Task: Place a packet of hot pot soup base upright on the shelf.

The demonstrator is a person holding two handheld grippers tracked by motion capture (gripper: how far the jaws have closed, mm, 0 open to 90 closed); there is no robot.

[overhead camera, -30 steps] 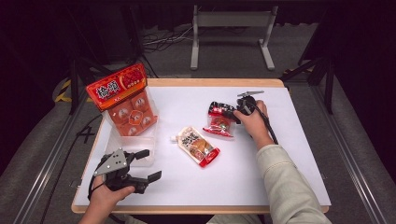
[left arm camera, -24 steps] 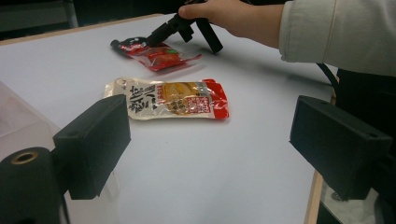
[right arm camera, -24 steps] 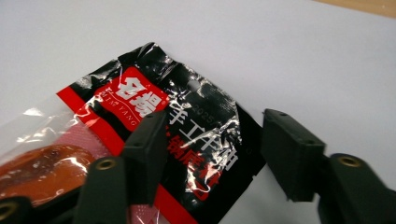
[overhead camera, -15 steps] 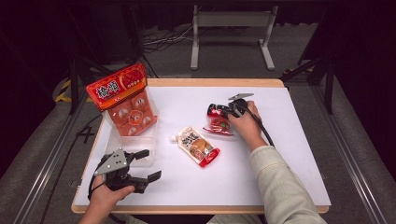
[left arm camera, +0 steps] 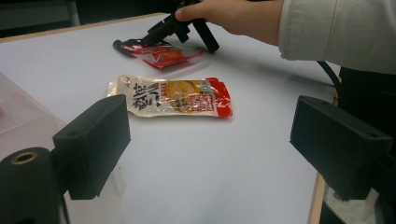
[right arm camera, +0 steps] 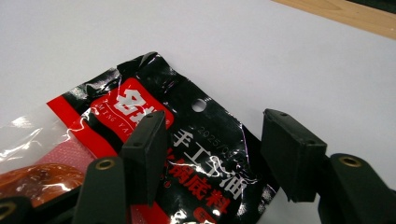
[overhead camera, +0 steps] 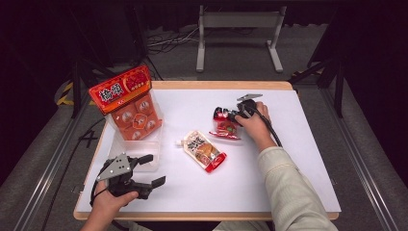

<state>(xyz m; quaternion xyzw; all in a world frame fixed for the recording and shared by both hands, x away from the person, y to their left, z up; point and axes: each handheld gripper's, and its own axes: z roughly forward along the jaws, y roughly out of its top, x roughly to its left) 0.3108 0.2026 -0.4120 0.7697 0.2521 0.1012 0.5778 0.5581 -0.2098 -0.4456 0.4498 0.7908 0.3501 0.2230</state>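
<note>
Red-black sauce packet (right arm camera: 187,154) — Chinese print, "2025" legible — right gripper (right arm camera: 212,156) fingers just opening astride; left gripper (left arm camera: 210,140) fingers apart.

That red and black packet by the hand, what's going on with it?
A person is working the right gripper over the red and black packet, which lies flat on the white table. Its jaws have just been opening and now stand apart over the packet's top, not pinching it. The left gripper waits open near a clear tub. A second pouch lies in the middle, untouched.

Sauce packet (overhead camera: 225,123) right of pouch (overhead camera: 204,151)
</note>
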